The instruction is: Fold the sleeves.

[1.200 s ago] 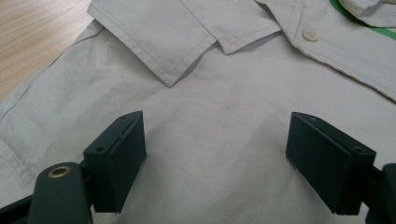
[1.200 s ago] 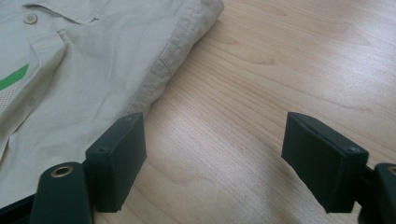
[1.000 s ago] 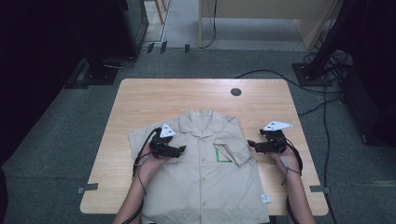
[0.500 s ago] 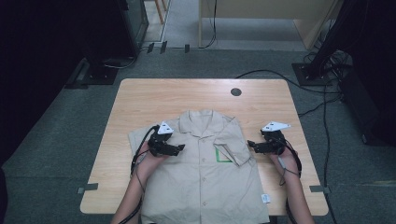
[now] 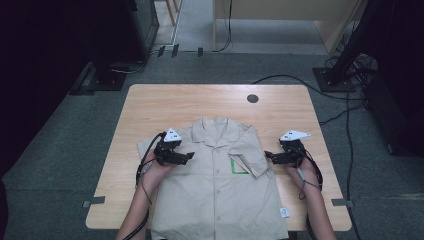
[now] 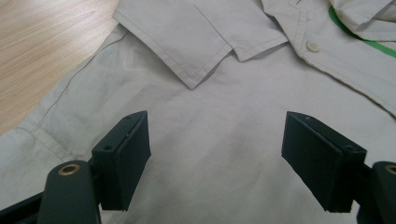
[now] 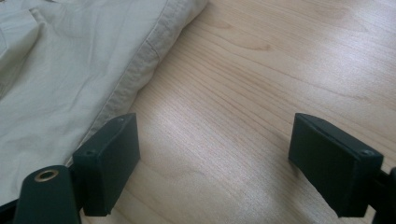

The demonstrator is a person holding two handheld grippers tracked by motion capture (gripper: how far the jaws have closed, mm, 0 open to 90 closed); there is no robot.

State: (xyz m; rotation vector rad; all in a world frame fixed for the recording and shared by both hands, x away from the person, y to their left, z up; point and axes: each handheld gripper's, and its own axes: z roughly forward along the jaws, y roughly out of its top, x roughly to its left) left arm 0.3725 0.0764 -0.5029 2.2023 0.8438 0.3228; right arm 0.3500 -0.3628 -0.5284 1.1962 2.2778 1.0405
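The shirt point(image 5: 220, 185) lies flat on the table point(image 5: 200, 105). The left gripper point(image 6: 215, 158) hovers open over its chest, the right gripper point(image 7: 215, 163), just opening, over bare wood beside the folded sleeve point(image 7: 135, 79). A pinch could bunch both layers. Since before, the left gripper has shifted slightly.

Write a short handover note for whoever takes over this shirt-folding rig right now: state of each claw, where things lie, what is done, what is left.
Left claw: open, over the shirt's front below the collar, gripping nothing.
Right claw: open, jaws just been opening, bare table between them, beside the shirt's edge.
Shirt: flat, buttoned, front up, on the wooden table.
Done: one sleeve folded in across the chest.
Left: likely the other sleeve, then the body folds.
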